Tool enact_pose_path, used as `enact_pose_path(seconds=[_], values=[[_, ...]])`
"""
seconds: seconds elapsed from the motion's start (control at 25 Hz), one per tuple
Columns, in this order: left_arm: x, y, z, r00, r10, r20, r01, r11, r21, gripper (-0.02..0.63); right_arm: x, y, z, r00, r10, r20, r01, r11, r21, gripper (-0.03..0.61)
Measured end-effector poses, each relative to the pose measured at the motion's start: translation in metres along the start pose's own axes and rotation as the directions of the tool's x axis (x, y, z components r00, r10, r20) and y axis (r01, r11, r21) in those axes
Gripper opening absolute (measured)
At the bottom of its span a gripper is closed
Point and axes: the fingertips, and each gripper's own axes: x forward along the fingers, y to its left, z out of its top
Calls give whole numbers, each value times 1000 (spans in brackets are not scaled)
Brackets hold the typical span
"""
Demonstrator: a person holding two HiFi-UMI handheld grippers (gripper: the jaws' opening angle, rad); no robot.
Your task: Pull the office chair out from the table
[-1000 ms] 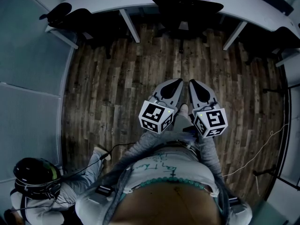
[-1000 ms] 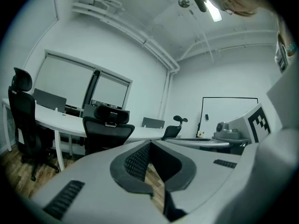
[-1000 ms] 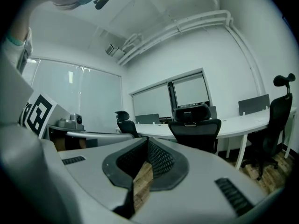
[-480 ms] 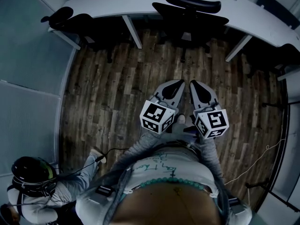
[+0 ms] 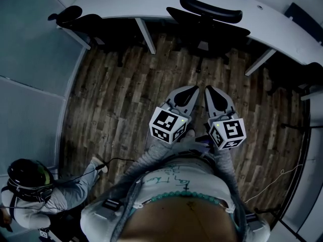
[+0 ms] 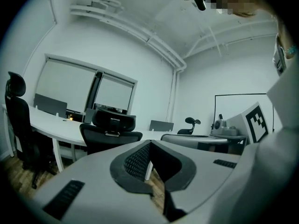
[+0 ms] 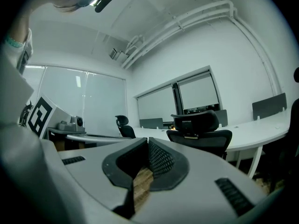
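Ahead, office chair tucked under table, seat hidden, base shadowed.

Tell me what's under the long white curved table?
White slanted table legs and dark wooden plank floor show. The black high-backed office chair is pushed in; the white curved tabletop covers its seat. Farther under is too dark to see.
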Motion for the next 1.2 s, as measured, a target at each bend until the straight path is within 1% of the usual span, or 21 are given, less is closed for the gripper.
enact_pose_path(seconds=[0.24, 0.4, 0.52, 0.6, 0.72, 0.88, 1.0, 1.2], values=[[19, -1, -3, 1000, 28, -1, -28, 999, -16, 11, 3, -22, -1, 1000, 9, 0, -9, 1000, -9, 23], [26, 0, -1, 999, 47, -1, -47, 999, -7, 11, 7, -25, 1, 999, 47, -5, -47, 999, 3, 23], [33, 3, 1, 999, 49, 5, -49, 999, -12, 12, 10, -29, 2, 998, 59, 1, -59, 998, 17, 23], [38, 6, 2, 999, 40, 1, -40, 999, -16, 12, 13, -34, 2, 999, 50, -5, -50, 999, 20, 23], [50, 12, 4, 1000, 21, 0, -21, 1000, -22, 12, 19, -44, 1, 1000, 16, -14, -16, 1000, 11, 23], [69, 28, 8, 1000, -10, -3, 10, 1000, -24, 12, 37, -58, 4, 1000, -20, -7, 20, 1000, 17, 23], [85, 40, 14, 999, -45, 4, 45, 999, -22, 11, 55, -67, 11, 999, -42, 1, 42, 999, 16, 23], [112, 74, 27, 996, -86, 11, 87, 996, -27, 12, 96, -84, 20, 997, -72, 5, 72, 997, -5, 23]])
